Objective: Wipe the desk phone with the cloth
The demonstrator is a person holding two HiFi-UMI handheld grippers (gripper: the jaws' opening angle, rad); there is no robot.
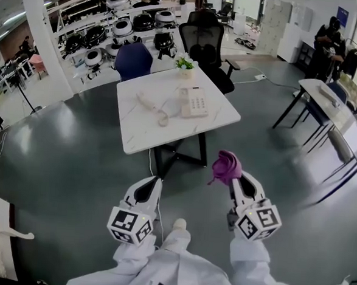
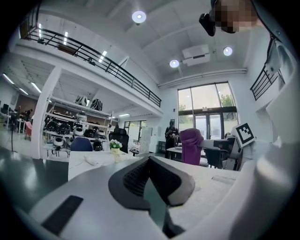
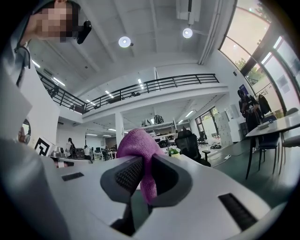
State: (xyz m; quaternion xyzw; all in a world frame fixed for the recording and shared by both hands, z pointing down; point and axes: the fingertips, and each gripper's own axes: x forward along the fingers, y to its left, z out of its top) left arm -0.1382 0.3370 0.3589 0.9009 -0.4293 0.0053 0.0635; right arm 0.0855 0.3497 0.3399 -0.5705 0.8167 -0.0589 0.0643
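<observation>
A cream desk phone (image 1: 194, 101) sits on the white marble table (image 1: 136, 133) ahead of me. Its handset (image 1: 146, 100) lies off the cradle to the left, joined by a coiled cord. Both grippers hang over the floor, short of the table's near edge. My right gripper (image 1: 234, 180) is shut on a bunched purple cloth (image 1: 227, 166), which sticks up between the jaws (image 3: 137, 143). My left gripper (image 1: 146, 190) is shut with nothing in it, its pads (image 2: 136, 176) meeting. The cloth (image 2: 191, 146) also shows in the left gripper view.
A small potted plant (image 1: 185, 63) stands at the table's far edge. A black office chair (image 1: 204, 43) and a blue chair (image 1: 133, 59) stand behind the table. Shelves of round devices (image 1: 122, 28) line the back; another table with chairs (image 1: 327, 103) and a person (image 1: 329, 40) are at right.
</observation>
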